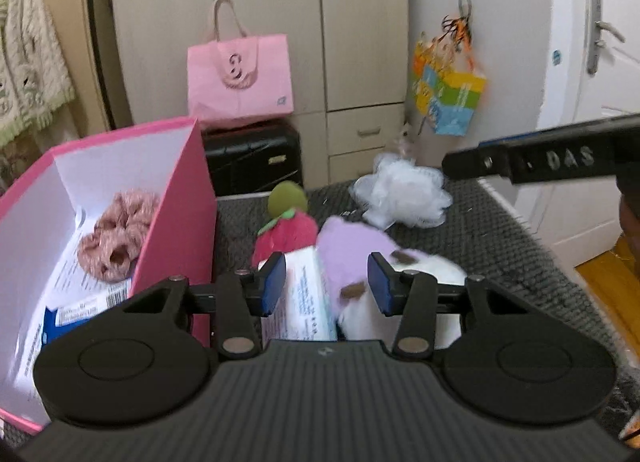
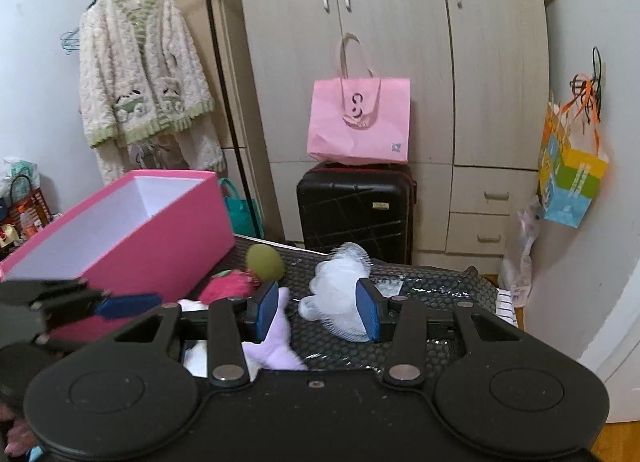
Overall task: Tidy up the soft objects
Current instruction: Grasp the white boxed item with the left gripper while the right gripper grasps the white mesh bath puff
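My left gripper [image 1: 327,282] stands open low over a dark knobbly mat [image 1: 500,246]. A purple and white plush [image 1: 360,250] and a white tissue pack [image 1: 304,298] lie between its blue pads, and I see no pad pressing on either. A red strawberry plush [image 1: 288,234] with a green ball lies just beyond. To the left is a pink box [image 1: 176,222] holding pink scrunchies [image 1: 116,238]. My right gripper [image 2: 318,308] is open and empty, with a white mesh sponge [image 2: 340,286] on the mat ahead of it and the purple plush [image 2: 276,346] by its left finger.
A black suitcase [image 2: 356,210] with a pink bag [image 2: 360,122] on top stands before the beige wardrobe [image 2: 396,42]. A colourful gift bag [image 2: 572,182] hangs on the right wall. A fluffy cardigan [image 2: 144,78] hangs at left. The mat's right edge drops to a wooden floor [image 1: 608,286].
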{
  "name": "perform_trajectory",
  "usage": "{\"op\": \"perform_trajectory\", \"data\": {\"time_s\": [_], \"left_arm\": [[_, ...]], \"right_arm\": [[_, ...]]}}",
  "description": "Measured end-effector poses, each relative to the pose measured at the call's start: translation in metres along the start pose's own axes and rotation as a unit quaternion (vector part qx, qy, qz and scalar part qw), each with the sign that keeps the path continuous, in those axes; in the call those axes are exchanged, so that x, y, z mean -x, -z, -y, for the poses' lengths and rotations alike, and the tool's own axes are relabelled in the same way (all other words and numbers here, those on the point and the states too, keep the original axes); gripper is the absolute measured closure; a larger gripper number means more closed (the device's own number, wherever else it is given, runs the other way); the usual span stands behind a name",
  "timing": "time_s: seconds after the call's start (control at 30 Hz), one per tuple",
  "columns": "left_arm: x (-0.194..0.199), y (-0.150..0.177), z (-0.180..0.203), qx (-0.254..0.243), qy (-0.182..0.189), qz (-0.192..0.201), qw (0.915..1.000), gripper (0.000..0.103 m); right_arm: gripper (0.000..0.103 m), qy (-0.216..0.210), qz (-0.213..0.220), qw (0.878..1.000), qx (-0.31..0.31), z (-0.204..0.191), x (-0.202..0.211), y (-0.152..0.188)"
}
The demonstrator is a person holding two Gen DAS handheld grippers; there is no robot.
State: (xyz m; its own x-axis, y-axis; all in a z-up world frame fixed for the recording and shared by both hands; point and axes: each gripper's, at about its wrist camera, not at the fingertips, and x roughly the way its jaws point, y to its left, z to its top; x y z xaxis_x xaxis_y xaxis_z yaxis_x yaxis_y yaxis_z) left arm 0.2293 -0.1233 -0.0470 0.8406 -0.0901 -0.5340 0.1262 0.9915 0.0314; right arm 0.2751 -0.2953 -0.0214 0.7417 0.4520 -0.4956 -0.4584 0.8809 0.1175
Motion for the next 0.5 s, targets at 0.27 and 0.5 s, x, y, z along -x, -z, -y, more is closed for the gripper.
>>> {"op": "perform_trajectory", "data": {"time_s": [0.27,0.5], "left_arm": [[-0.008,0.01,0.001,0.007,-0.029,0.001,0.9996,0.059],[-0.016,0.009,-0.003,-0.008,-0.045,-0.026,0.9986,0.053]], "right_arm": [[0.046,0.011,-0.005,1.0,0.026,0.01,-0.041,0.002],[0.042,0.006,0.005,0.999,0.038,0.016,-0.058,0.001]]}}
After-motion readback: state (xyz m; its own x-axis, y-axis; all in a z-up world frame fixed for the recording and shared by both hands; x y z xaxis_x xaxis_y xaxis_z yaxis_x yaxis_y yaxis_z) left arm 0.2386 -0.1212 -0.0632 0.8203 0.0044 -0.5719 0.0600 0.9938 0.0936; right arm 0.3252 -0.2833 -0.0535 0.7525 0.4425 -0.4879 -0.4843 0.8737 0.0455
